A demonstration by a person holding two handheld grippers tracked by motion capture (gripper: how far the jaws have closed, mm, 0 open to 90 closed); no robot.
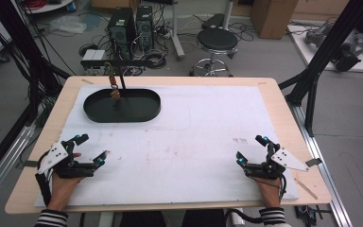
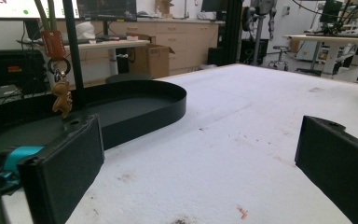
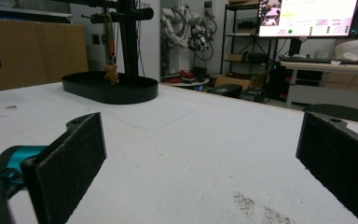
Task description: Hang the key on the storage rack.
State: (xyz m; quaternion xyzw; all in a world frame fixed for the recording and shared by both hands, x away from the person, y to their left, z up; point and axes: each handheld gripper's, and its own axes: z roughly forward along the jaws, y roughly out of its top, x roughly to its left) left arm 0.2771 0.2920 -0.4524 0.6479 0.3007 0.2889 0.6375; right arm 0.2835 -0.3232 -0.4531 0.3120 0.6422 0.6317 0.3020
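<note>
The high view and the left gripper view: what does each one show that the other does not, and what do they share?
The high view alone shows both hands, the left gripper and right gripper, open and apart on the white mat, plus a stool behind. The left gripper view alone shows cabinets and a red stain. Both show the black tray, its post and the hanging keychain.

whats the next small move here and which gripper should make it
Probably the left gripper should move forward toward the keychain hanging from the black stand over the oval tray. Both grippers rest open and empty at the table's near edge, and the tray sits on the left side, much closer to the left one than to the right gripper.
</note>
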